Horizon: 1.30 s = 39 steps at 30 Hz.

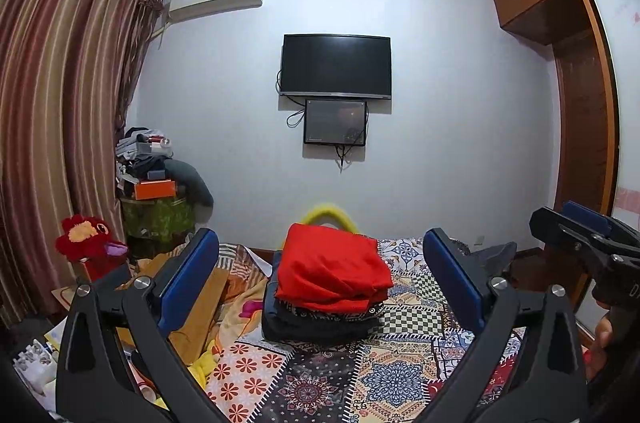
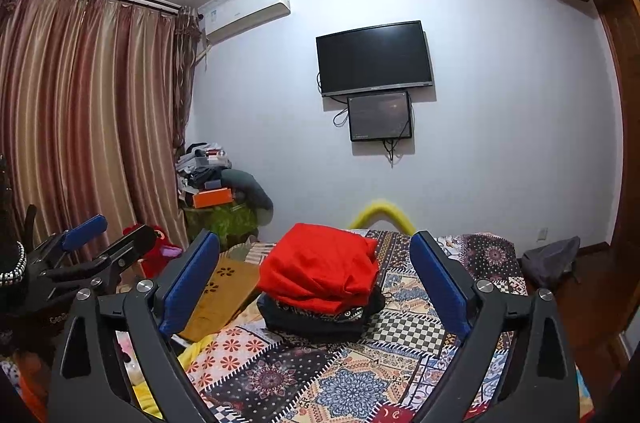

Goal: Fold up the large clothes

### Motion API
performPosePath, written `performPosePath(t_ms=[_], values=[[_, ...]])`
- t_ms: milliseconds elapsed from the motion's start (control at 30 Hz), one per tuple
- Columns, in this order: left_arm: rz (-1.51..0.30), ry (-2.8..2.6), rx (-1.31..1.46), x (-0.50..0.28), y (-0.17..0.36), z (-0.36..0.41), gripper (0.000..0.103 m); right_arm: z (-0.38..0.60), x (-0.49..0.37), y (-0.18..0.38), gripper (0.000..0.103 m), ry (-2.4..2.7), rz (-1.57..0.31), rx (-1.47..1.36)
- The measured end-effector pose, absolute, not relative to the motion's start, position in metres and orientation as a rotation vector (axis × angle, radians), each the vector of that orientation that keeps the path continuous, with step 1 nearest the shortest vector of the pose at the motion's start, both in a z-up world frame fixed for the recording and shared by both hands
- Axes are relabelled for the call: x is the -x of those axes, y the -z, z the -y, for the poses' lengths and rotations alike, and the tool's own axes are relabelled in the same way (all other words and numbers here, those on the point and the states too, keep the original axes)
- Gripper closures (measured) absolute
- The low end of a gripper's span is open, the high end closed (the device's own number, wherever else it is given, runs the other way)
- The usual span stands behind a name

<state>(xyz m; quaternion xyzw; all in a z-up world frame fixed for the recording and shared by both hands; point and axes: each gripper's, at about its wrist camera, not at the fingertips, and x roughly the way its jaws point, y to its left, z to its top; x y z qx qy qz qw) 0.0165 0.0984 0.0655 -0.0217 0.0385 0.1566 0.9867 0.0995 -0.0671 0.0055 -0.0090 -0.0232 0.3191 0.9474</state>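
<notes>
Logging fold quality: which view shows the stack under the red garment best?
The left wrist view: the dark folded layers under the red garment face it squarely. The right wrist view shows them more obliquely.

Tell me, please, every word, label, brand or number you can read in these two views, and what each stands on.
Nothing reads with certainty.
Air conditioner: a blue-and-white sticker and a small brand mark, both too small to read.
Television: a mark on the lower bezel, blurred.
Left gripper: pale lettering on its body, cut off and unclear.
Smaller screen: a dim line of text, illegible.
</notes>
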Motion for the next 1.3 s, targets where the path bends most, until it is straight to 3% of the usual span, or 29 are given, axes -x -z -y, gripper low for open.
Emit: performPosePath(t_ms=[1300], values=[[-0.099,-0.28,0.064,-0.0174,-0.0595,-0.105,0.0,0.0653,-0.0997,-0.0048,0.007,-0.651,0.023,0.032]])
